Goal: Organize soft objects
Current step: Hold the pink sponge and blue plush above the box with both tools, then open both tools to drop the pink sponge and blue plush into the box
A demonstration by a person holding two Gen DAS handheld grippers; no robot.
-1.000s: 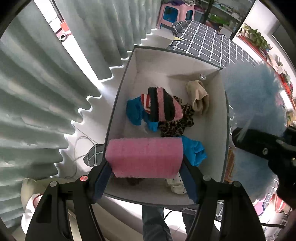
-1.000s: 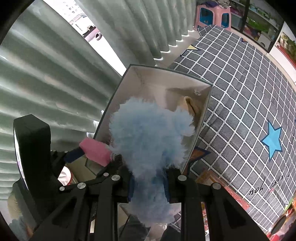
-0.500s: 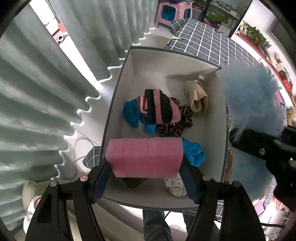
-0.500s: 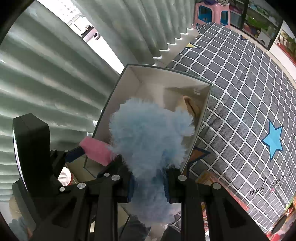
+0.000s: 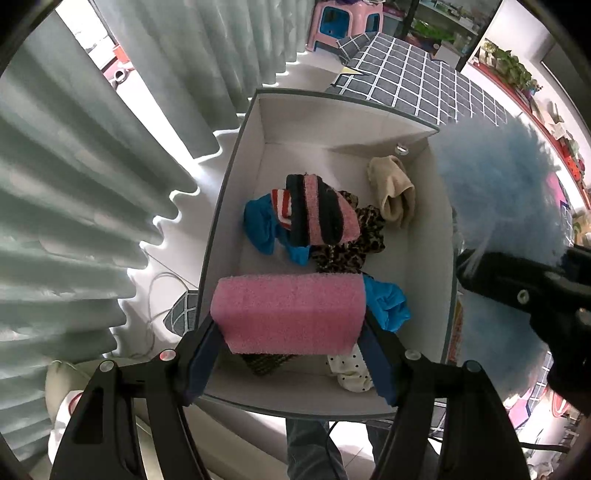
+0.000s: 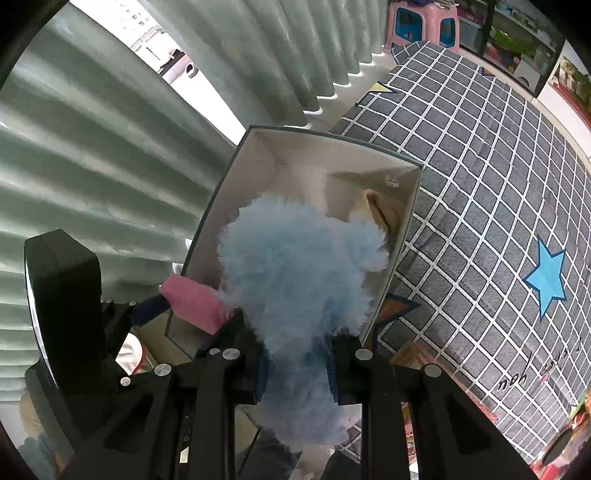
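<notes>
My left gripper points down over the white box and is shut on a pink foam block held crosswise between its blue pads. The block hangs above the near end of the box. My right gripper is shut on a fluffy light-blue soft toy, which hangs above the box's right rim. The same fluffy toy fills the right side of the left wrist view. Inside the box lie a pink-and-black striped sock, blue cloth, a leopard-print piece, a beige sock and a dotted white sock.
Pale green curtains hang close along the box's left side. A grey checked rug with a blue star lies to the right. A pink stool stands far back. A person's legs are below the box, and a cable runs on the floor at left.
</notes>
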